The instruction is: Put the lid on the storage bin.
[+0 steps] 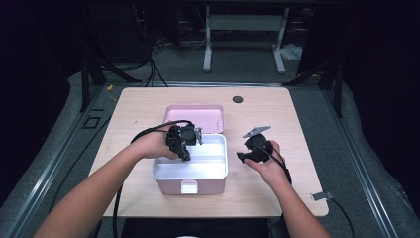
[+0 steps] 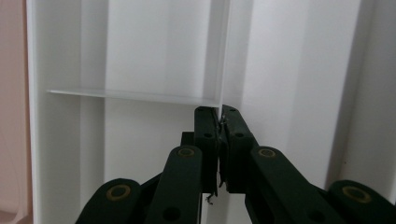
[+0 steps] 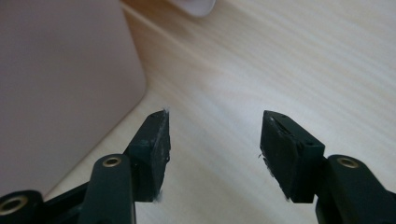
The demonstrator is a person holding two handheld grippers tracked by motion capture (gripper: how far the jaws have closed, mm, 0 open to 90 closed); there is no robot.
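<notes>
**Ana:** Right under the left hand-held gripper (image 1: pixel 185 148) sits the pink rectangular plastic box (image 1: pixel 190 187) with its white compartmented inside, and the matching pink lid (image 1: pixel 194 117) lies flat on the pale wooden desk (image 1: pixel 277 114) just beyond it. Why is the hand down in there?

**Ben:** I'd say it is working on the thin white divider wall (image 2: pixel 223 56) inside the box. In the left gripper view the jaws are clenched on that wall's edge, with only the thin sheet between the pads, close to where a cross partition (image 2: pixel 130 95) meets it. The lid is off and parked behind, probably so the inside stays reachable.

**Ana:** And the other hand?

**Ben:** The right hand-held gripper (image 1: pixel 242 157) hangs beside the box's right wall, clear of it. In the right gripper view its jaws stand wide apart with bare desk between them, grasping nothing, and the pink outer wall (image 3: pixel 60 84) lies off to the left of its left jaw.

**Ana:** So it's waiting?

**Ben:** Likely. It looks placed to steady the box from outside if the divider tugs it.
</notes>
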